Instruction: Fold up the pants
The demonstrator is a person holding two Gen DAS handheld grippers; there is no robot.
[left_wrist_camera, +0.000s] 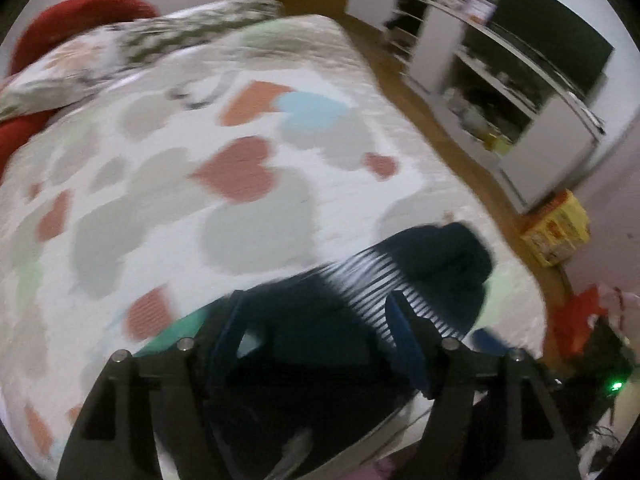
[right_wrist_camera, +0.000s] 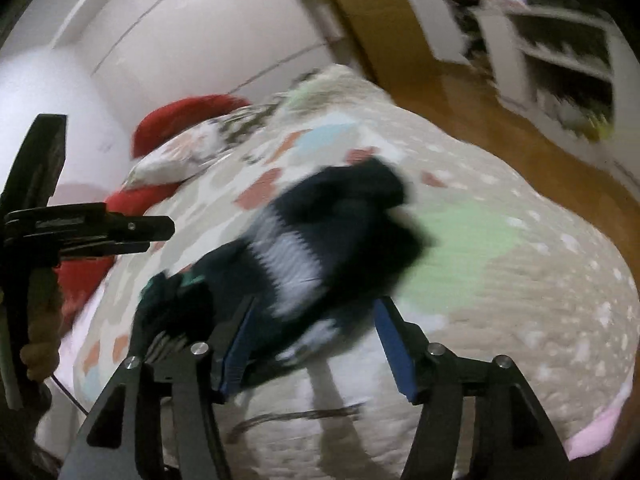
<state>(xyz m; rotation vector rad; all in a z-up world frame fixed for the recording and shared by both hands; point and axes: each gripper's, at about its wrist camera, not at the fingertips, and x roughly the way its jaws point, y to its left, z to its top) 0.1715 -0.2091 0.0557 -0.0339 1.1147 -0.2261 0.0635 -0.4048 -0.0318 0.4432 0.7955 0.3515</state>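
One dark pants [right_wrist_camera: 340,248] bundle, two spread grippers [left_wrist_camera: 320,320] [right_wrist_camera: 316,328]

Both grippers [left_wrist_camera: 320,332] [right_wrist_camera: 316,344] show black frames, blue-lined jaws and silver screws.

Motion blur smears the dark pants [right_wrist_camera: 340,248], so folds and edges cannot be traced (the white striped band [left_wrist_camera: 384,292] reads only as streaks). Below the band, the pants run out of the left wrist view. Shelf contents [left_wrist_camera: 492,92] beyond the bed [left_wrist_camera: 160,200] stay unreadable.
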